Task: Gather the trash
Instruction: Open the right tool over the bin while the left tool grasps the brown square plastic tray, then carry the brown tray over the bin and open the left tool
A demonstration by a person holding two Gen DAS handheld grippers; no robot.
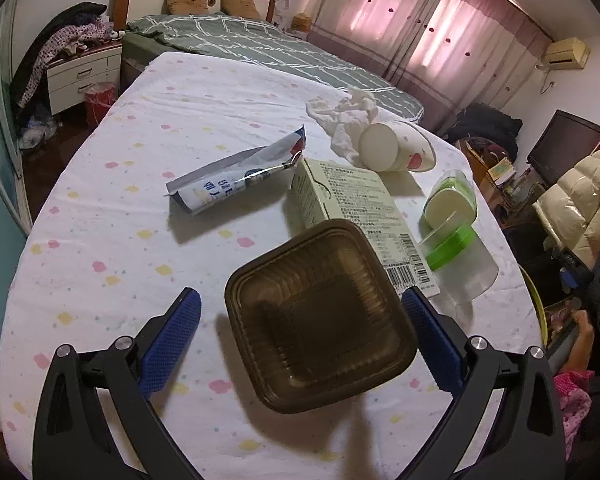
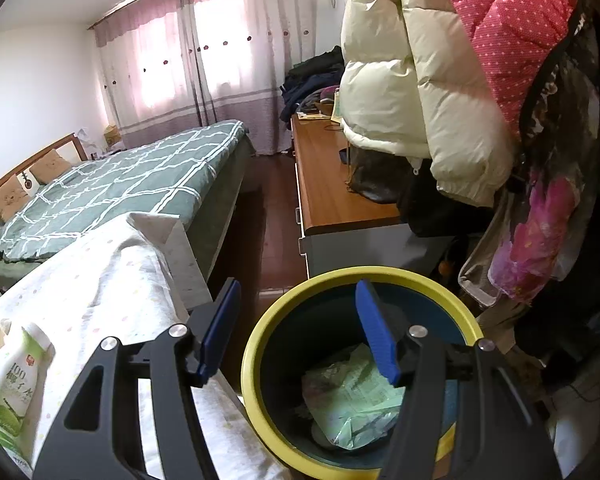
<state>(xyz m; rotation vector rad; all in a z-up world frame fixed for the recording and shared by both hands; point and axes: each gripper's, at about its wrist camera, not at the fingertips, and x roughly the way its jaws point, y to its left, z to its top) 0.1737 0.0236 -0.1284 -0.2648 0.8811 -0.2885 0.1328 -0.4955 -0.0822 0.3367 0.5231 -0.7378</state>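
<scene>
1. Looking along the left gripper [image 1: 300,328] first: blue fingers [image 1: 172,344] spread wide apart, holding nothing.
2. Sitting right between those fingers, on the spotty white cloth [image 1: 100,208]: a brown plastic tray [image 1: 320,320], square and see-through. Right finger very close to the tray's edge, maybe touching; hard to tell. Left finger well apart from it.
3. Lying just past the tray and touching its far edge: a pale green box [image 1: 352,208] with a barcode near the right fingertip.
4. Further ahead and to the left of the box: a torn blue and white wrapper [image 1: 236,176], flat on the cloth.
5. Far ahead, beyond the box: a crumpled white tissue [image 1: 344,116], with a paper cup [image 1: 396,148] tipped on its side just beside it.
6. Ahead and off to the right of the box: a green and white bottle [image 1: 452,204] on its side, touching a clear tub with a green rim [image 1: 456,256].
7. Looking along the right gripper [image 2: 296,328] next: blue fingers [image 2: 376,340] apart too, with nothing between them.
8. Hanging over a round bin with a yellow rim [image 2: 260,336]; right finger above the bin's opening, left finger out beyond the rim.
9. Down inside the bin, below the right finger: crumpled light green paper [image 2: 352,400].
10. Off to the left, on the spotty cloth: a green and white drink bottle [image 2: 16,384], lying near the picture's edge.
</scene>
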